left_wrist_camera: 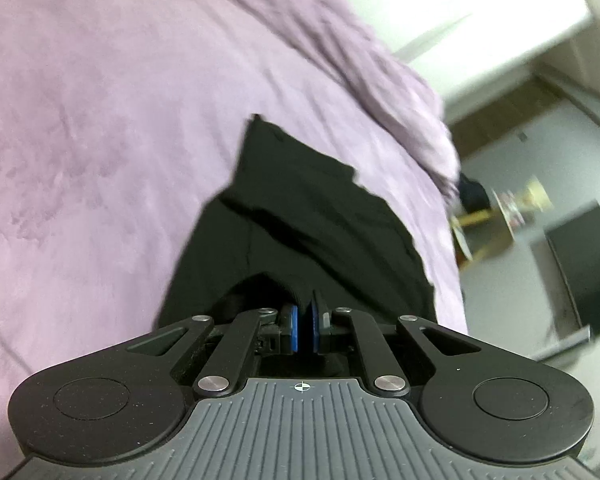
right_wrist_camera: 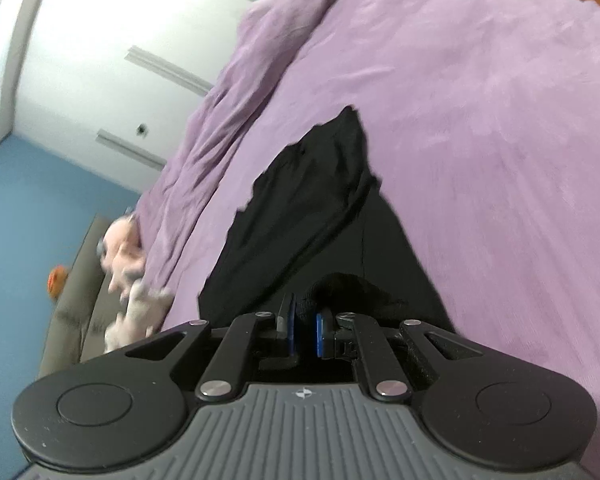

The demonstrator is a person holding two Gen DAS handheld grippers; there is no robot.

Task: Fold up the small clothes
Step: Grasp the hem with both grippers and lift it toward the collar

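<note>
A black garment (left_wrist_camera: 300, 216) lies on a purple bedspread (left_wrist_camera: 100, 140). In the left wrist view my left gripper (left_wrist_camera: 303, 312) is shut on the near edge of the garment, with black cloth bunched between the blue pads. In the right wrist view the same black garment (right_wrist_camera: 320, 208) stretches away from my right gripper (right_wrist_camera: 305, 316), which is shut on a bunched fold of its near edge. The cloth hangs from both grippers down to the bed, with a crease across it. Both views are motion-blurred.
The purple bedspread (right_wrist_camera: 480, 120) bunches into folds at its edge (left_wrist_camera: 412, 92). Beyond it stand white wardrobe doors (right_wrist_camera: 120, 40), a blue floor (right_wrist_camera: 16, 240), a brown bench (right_wrist_camera: 76, 308) with pale clutter (right_wrist_camera: 128, 280), and a dark screen (left_wrist_camera: 584, 264).
</note>
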